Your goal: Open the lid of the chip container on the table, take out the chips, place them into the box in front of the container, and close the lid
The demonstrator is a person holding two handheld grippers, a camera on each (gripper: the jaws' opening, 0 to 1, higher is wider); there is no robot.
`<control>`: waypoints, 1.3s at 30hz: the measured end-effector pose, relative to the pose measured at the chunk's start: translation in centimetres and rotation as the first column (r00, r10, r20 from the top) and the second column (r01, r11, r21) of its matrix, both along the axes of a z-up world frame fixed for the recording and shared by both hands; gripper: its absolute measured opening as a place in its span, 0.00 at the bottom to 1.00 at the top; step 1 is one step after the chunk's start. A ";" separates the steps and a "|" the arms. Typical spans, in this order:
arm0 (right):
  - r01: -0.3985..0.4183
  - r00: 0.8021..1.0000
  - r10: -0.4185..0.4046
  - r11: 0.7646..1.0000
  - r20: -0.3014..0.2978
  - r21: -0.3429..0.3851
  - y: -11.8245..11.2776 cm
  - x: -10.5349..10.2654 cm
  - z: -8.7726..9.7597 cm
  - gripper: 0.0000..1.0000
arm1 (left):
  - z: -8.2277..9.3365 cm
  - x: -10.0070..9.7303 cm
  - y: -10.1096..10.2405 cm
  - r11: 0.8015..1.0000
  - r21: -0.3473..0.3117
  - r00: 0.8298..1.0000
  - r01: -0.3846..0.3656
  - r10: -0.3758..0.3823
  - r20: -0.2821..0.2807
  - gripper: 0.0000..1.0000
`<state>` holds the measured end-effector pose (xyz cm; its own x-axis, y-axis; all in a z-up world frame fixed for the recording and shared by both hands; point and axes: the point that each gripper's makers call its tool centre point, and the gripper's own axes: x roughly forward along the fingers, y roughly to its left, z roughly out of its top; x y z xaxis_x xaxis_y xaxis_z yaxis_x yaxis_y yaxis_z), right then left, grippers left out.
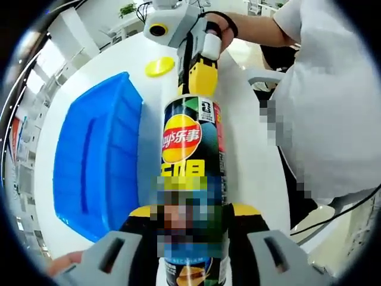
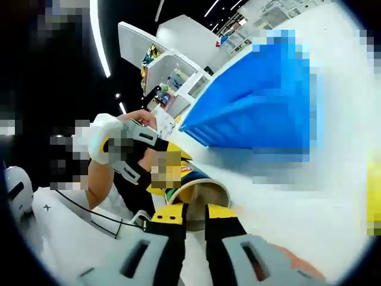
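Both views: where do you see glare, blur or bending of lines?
Left gripper view: the fisheye curves the blue box and the white table; the chip can is sharp apart from a mosaic patch. Right gripper view: it is rolled, the table glares white, the ceiling lights streak on a dark background, and the can's open mouth is clear.

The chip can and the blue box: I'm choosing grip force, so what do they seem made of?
The chip can looks like a cardboard tube under a glossy printed wrap; the right gripper view shows a pale, thin-walled open mouth, which suits paperboard, though I can't be sure. The blue box looks like moulded plastic: uniform colour, soft sheen, rounded rim. The yellow lid on the table appears to be thin plastic.
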<state>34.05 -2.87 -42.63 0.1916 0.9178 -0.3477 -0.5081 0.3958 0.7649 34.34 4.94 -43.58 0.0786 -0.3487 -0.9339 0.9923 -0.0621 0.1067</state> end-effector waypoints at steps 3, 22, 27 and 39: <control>-0.004 1.000 0.004 1.000 -0.010 -0.005 0.2 0.0 -0.1 0.05 | -0.1 -0.1 0.0 1.000 0.000 1.000 -0.004 0.004 -0.009 0.44; 0.032 0.999 -0.033 0.974 -0.001 -0.225 -1.2 -0.1 -0.4 0.00 | -0.4 -0.5 0.1 1.000 -0.014 1.000 0.004 -0.004 0.003 0.45; 0.041 0.998 -0.027 0.954 0.050 -0.297 -1.2 -0.3 -0.2 0.00 | -0.5 -0.6 0.3 1.000 0.018 1.000 0.012 -0.012 0.002 0.45; 0.054 0.997 -0.030 0.930 0.070 -0.364 -1.5 -0.3 -0.3 0.00 | -0.5 -0.7 0.3 1.000 0.009 1.000 0.020 -0.020 -0.011 0.44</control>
<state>33.76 -4.37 -42.95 0.2591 0.7204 -0.6433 -0.5267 0.6637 0.5311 33.66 5.24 -44.10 0.0618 -0.3415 -0.9378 0.9920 -0.0825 0.0954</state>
